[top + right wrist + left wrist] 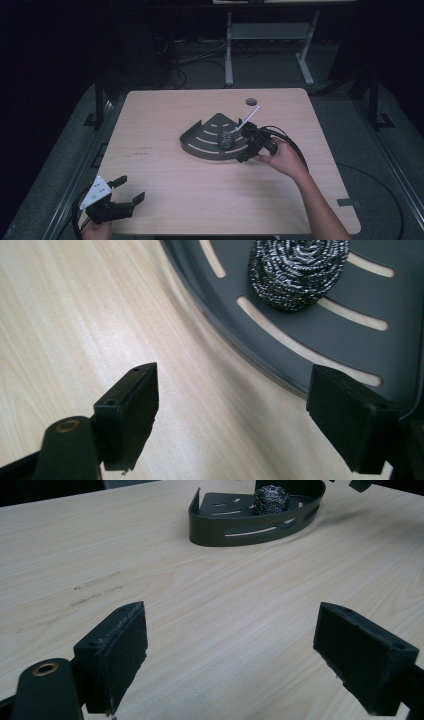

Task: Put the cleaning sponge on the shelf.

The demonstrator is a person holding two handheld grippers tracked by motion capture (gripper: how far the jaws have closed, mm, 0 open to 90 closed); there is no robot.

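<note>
One camera looks down from high up; the other two ride low on each gripper, all seeing the dark tray (200, 142) (220, 527) (320, 335)

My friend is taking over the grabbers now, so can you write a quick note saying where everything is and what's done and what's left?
Left gripper: open, holding nothing, over the near left corner of the table, far from the work.
Right gripper: open, holding nothing, at the curved edge of the dark slotted tray; one jaw over the table, one over the tray rim.
Steel wool ball: lying inside the tray, just ahead of the right gripper, touched by neither jaw.
Done: the ball sits in the tray.
Left: probably just drawing the right gripper clear, unless the ball is meant to be picked up.
</note>
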